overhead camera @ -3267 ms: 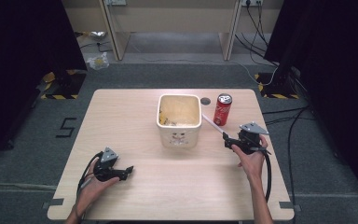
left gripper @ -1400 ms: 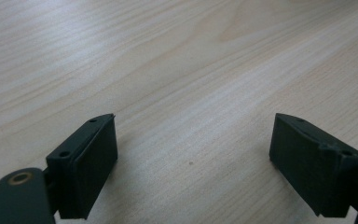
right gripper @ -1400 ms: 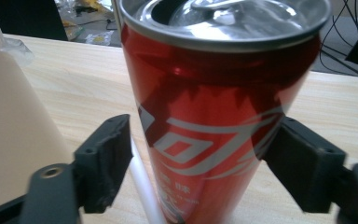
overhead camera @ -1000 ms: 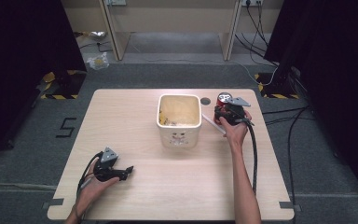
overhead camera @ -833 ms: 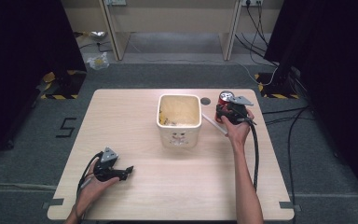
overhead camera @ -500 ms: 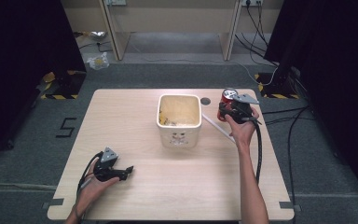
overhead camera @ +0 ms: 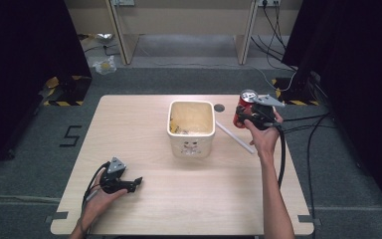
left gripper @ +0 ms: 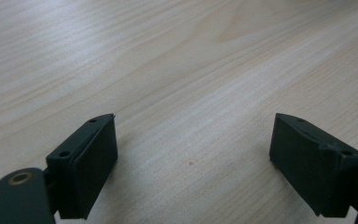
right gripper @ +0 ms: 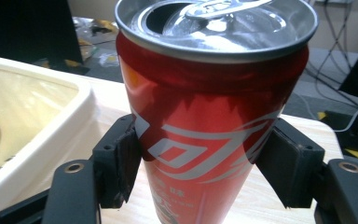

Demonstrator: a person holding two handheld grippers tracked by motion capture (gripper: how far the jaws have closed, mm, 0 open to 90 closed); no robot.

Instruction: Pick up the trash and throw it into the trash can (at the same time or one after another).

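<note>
The two black jaws of the right gripper [right gripper: 200, 168] sit against opposite sides of the red aluminium drink can [right gripper: 209, 116], one pad at its left flank and one at its right, roughly at mid-height. That reads as a grip closing on the can, low enough to keep it from tipping while leaving the top free. Whether the pads are pressing hard or only touching is hard to tell.

Nearest the person, the left gripper [overhead camera: 122, 181] rests close to the front left corner of the pale wooden table [overhead camera: 144, 124]. Its jaws stand wide apart over bare wood and hold nothing; it looks parked there, out of the way of the working hand.

Farther in, at the middle of the table, stands the square cream plastic tub [overhead camera: 191, 127], open at the top, with a small printed figure on its front wall and some scraps at the bottom. A thin white stick [overhead camera: 235, 137] lies slanting just to its right.

Farthest, near the back right corner, is the can [overhead camera: 243, 107] in the right gripper [overhead camera: 248, 115], just right of the tub. It stands upright. Its silver lid is already opened, the tab lying flat beside a dark mouth. A white swirl and small white print cross the glossy red wall, which looks undented.
</note>
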